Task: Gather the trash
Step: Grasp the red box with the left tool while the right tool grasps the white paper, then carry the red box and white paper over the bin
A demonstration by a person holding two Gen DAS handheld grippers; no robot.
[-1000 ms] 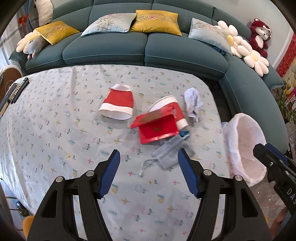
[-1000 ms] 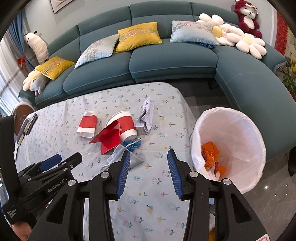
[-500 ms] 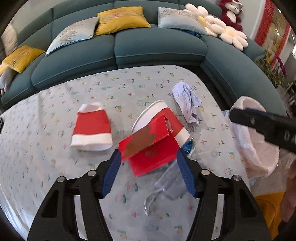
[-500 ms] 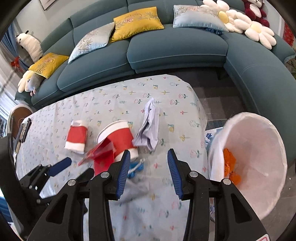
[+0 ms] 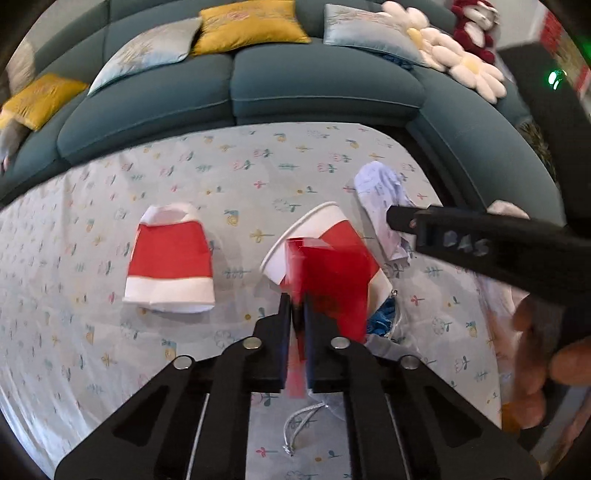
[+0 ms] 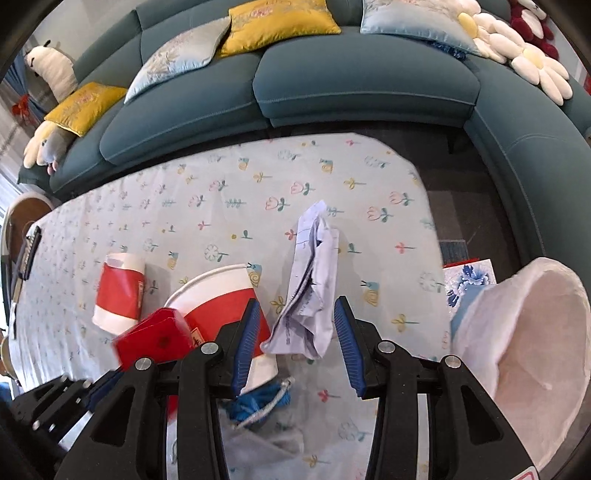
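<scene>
You had a curved teal fabric sofa [image 6: 362, 77] wrapping the table's far edge and right corner. Two yellow embroidered cushions [image 6: 280, 22] and two pale blue ones [image 6: 177, 55] leaned on it, with white daisy-shaped pillows [image 6: 532, 62] beside a dark red plush bear [image 5: 472, 33].

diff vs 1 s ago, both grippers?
Left gripper came down and its jaws just closed on the red card. Right gripper dropped until its open jaws straddle the crumpled paper. Flattened cup, big cup, bin unmoved.
</scene>
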